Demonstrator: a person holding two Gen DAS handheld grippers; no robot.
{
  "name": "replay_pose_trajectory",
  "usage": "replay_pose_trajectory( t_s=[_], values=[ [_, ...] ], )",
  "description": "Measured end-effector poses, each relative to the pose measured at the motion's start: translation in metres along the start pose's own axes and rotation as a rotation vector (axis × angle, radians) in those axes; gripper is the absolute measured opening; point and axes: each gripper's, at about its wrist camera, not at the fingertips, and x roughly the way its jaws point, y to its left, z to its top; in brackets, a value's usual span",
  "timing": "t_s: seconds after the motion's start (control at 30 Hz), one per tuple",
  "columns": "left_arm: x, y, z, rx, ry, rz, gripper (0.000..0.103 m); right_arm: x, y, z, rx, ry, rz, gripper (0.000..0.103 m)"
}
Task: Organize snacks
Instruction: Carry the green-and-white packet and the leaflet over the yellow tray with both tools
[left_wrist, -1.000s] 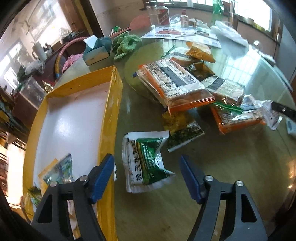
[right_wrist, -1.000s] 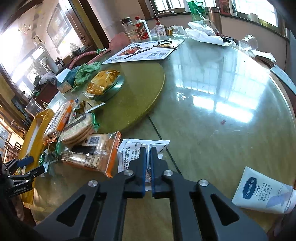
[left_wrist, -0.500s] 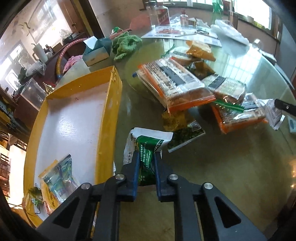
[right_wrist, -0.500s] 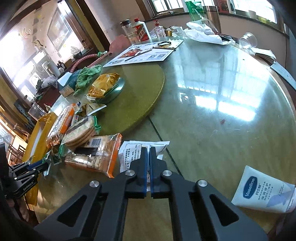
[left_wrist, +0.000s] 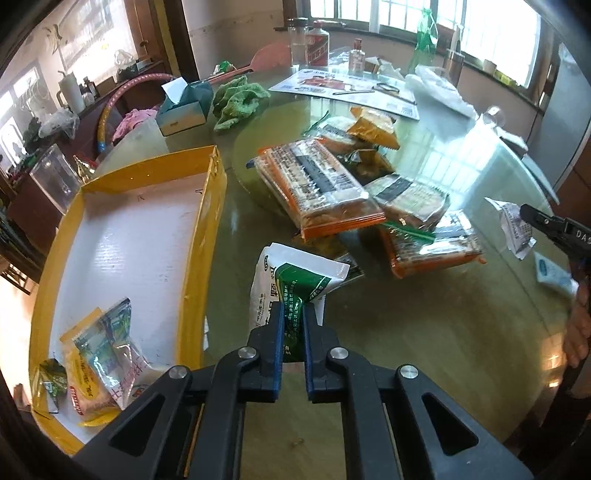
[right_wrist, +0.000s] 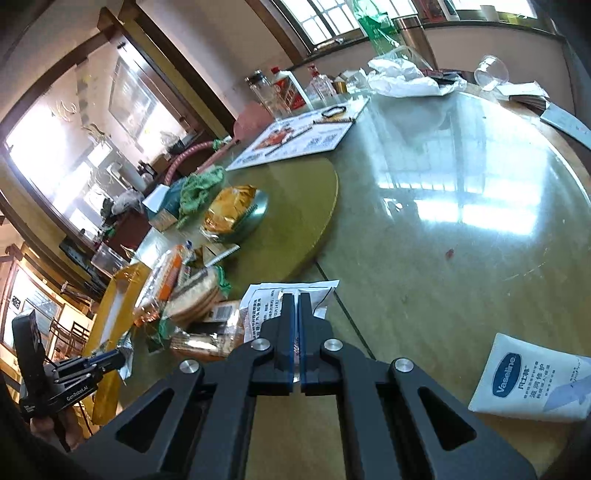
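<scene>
The left gripper (left_wrist: 293, 314) has its blue pads pinched tight on the lower edge of a green-and-white sachet (left_wrist: 291, 280), which hangs crumpled just above the glass tabletop (left_wrist: 424, 332). A second ago those jaws stood wide apart with the sachet lying flat between them; since then they have closed on it and the packet has come up off the glass. Just to its left sits the yellow tray (left_wrist: 207, 236), with 2 or 3 small packets (left_wrist: 99, 343) gathered in its near corner and the rest of its white floor bare. Nothing lies between sachet and tray but the tray's yellow wall.

Beyond the sachet, a heap of snacks is piled together: a long orange-edged cracker pack (left_wrist: 321, 188) on top, another orange pack (left_wrist: 432, 243) to its right, a round-biscuit pack (left_wrist: 410, 199) between them, and an orange crinkled bag (left_wrist: 373, 127) further back on the turntable (left_wrist: 269, 147). Further still are a tissue box (left_wrist: 184, 107), a green cloth (left_wrist: 240, 101), a printed sheet (left_wrist: 343, 88) and bottles (left_wrist: 317, 46) by the window.

The right gripper (right_wrist: 296, 306) is clamped shut on a white printed sachet (right_wrist: 266, 306), as it was before, but that sachet is now lifted and the view is tilted. To its right on the glass lies a white Vaseline sachet (right_wrist: 528, 380), well apart.
</scene>
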Motion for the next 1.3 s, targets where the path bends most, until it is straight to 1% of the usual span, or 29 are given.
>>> replay_pose_trajectory(
  t_s=[0.2, 0.37, 0.6, 0.73, 0.9, 0.97, 1.07, 1.17, 1.3],
  values=[
    [-0.009, 0.005, 0.001, -0.033, -0.010, -0.047, 0.006, -0.005, 0.002, 0.002, 0.006, -0.031, 0.024, 0.003],
    [-0.017, 0.009, 0.002, -0.059, -0.032, -0.062, 0.006, -0.005, 0.003, 0.002, 0.001, -0.040, 0.039, 0.002],
    [-0.035, 0.019, 0.004, -0.088, -0.066, -0.072, 0.006, -0.007, 0.006, 0.003, -0.003, -0.053, 0.055, 0.002],
    [-0.049, 0.030, 0.006, -0.104, -0.096, -0.064, 0.006, -0.010, 0.017, 0.002, -0.018, -0.066, 0.079, 0.002],
    [-0.061, 0.052, 0.005, -0.145, -0.122, -0.040, 0.006, -0.025, 0.053, -0.001, -0.065, -0.081, 0.137, 0.002],
    [-0.064, 0.064, 0.003, -0.166, -0.130, -0.034, 0.006, -0.029, 0.075, -0.006, -0.082, -0.076, 0.180, 0.002],
    [-0.069, 0.081, -0.001, -0.198, -0.142, -0.022, 0.006, -0.031, 0.112, -0.014, -0.119, -0.064, 0.214, 0.002],
    [-0.074, 0.102, -0.002, -0.235, -0.155, -0.011, 0.006, -0.025, 0.152, -0.023, -0.163, -0.039, 0.265, 0.003],
    [-0.076, 0.130, -0.001, -0.275, -0.170, 0.024, 0.006, -0.001, 0.206, -0.034, -0.218, 0.020, 0.307, 0.002]
  ],
)
